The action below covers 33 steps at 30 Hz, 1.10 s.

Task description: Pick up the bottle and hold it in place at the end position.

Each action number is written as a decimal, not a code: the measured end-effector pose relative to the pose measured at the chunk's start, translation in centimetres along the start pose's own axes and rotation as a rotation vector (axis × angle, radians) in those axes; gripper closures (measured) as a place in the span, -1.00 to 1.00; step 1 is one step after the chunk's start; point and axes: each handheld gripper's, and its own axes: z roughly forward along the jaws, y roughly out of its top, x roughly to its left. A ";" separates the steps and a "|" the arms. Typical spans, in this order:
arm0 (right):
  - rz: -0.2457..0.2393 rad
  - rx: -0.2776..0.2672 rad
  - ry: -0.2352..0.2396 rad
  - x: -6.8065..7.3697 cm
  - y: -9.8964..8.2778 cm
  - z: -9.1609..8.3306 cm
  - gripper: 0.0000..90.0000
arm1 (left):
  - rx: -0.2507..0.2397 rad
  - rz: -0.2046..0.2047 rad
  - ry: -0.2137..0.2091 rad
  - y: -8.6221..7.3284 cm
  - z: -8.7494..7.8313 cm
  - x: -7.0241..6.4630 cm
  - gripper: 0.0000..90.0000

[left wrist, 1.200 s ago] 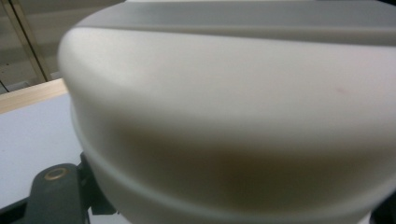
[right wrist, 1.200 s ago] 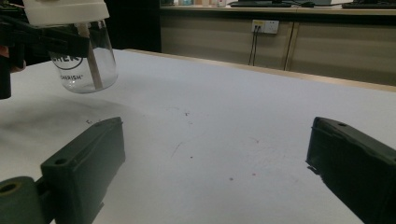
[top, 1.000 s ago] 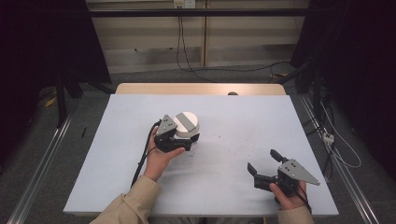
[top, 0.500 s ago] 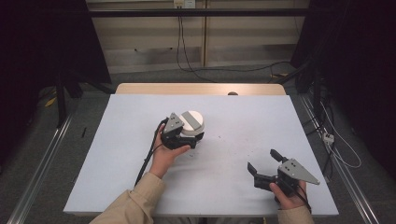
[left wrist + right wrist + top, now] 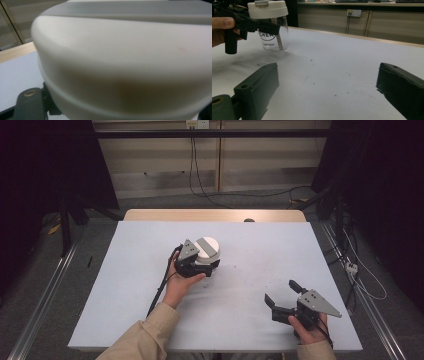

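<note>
Clamping just under the white lid, the left gripper [image 5: 202, 265] holds a clear glass jar with a white plastic lid [image 5: 271, 27] lifted off the pale table [image 5: 125, 295] near its middle. That narrow hold could let the smooth glass slip or tilt. Near right, the right gripper [image 5: 281, 296] rests with its 2 jaws spread, empty.

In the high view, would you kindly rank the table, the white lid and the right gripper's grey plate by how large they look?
1. Table, by far the largest.
2. White lid on the jar.
3. Grey plate on the right gripper. It looks about the lid's size, so I would not rank those two firmly.
</note>
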 end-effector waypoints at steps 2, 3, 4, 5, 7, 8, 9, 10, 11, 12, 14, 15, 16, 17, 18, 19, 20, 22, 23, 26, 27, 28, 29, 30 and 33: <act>0.000 0.000 0.000 0.0 0.0 0.0 -0.92 | 0.007 0.008 -0.003 0.2 0.2 0.0 -0.59; -0.001 0.000 0.000 0.0 0.0 0.0 -0.92 | 0.004 0.010 -0.004 0.3 0.2 -0.1 -0.59; 0.001 -0.002 0.000 0.0 0.0 0.0 -0.92 | 0.001 0.006 -0.009 0.4 0.3 -0.1 -0.59; 0.001 -0.001 -0.001 0.0 0.0 0.0 -0.92 | 0.001 0.005 -0.012 0.5 0.4 -0.2 -0.59; 0.002 -0.001 -0.001 0.0 0.0 0.0 -0.92 | 0.002 0.012 -0.013 0.7 0.6 -0.3 -0.59; 0.001 -0.001 -0.001 0.0 0.0 0.0 -0.92 | 0.002 0.014 -0.016 0.8 0.7 -0.4 -0.59; 0.003 -0.001 -0.001 0.0 0.0 0.0 -0.92 | 0.000 0.016 -0.021 0.9 0.7 -0.5 -0.59; 0.003 -0.001 -0.001 0.0 0.0 0.0 -0.92 | -0.006 0.016 -0.024 1.0 0.8 -0.5 -0.59; 0.003 0.000 -0.001 0.0 0.0 0.0 -0.92 | -0.011 0.017 -0.026 1.0 0.9 -0.5 -0.59; 0.002 0.001 0.000 -0.1 0.0 0.0 -0.92 | -0.013 0.013 -0.026 1.1 0.9 -0.6 -0.59; 0.002 0.002 0.000 0.0 -0.1 0.0 -0.92 | -0.012 0.020 -0.019 1.2 1.0 -0.6 -0.59; 0.001 0.001 0.000 0.0 -0.1 0.0 -0.92 | -0.011 0.023 -0.026 1.2 1.1 -0.6 -0.59; 0.000 0.001 0.001 0.0 -0.1 0.0 -0.92 | -0.011 0.019 -0.028 1.2 1.2 -0.6 -0.59; 0.000 0.002 0.001 0.0 -0.1 0.0 -0.92 | -0.013 0.018 -0.031 1.2 1.3 -0.6 -0.59; 0.000 0.002 0.001 0.0 -0.1 0.0 -0.92 | -0.013 0.019 -0.031 1.2 1.3 -0.5 -0.59; 0.000 0.002 0.002 0.0 -0.1 0.0 -0.92 | -0.012 0.020 -0.029 1.2 1.4 -0.5 -0.59; -0.001 0.002 0.001 0.0 -0.1 0.0 -0.92 | -0.013 0.021 -0.030 1.2 1.4 -0.5 -0.59; -0.003 0.003 0.002 0.0 -0.1 0.0 -0.92 | -0.009 0.022 -0.031 1.1 1.6 -0.5 -0.59; -0.004 0.003 0.003 0.0 -0.1 0.0 -0.92 | -0.005 0.025 -0.032 1.1 1.7 -0.5 -0.59; -0.003 0.004 0.003 0.0 -0.1 0.0 -0.92 | 0.003 0.020 -0.028 0.8 2.0 -0.4 -0.59; -0.001 0.004 0.002 0.0 -0.1 0.0 -0.92 | 0.003 0.019 -0.028 0.8 2.0 -0.3 -0.59; -0.002 0.006 0.003 0.0 -0.1 0.0 -0.92 | 0.007 0.019 -0.025 0.7 2.1 -0.3 -0.59; -0.002 0.008 0.002 0.0 -0.1 0.0 -0.92 | 0.008 0.023 -0.024 0.6 2.2 -0.2 -0.59; -0.002 0.008 0.003 0.0 -0.1 0.0 -0.92 | 0.009 0.019 -0.024 0.6 2.3 -0.2 -0.59; -0.001 0.007 0.005 0.0 -0.1 0.1 -0.92 | 0.006 0.013 -0.027 0.5 2.6 -0.1 -0.59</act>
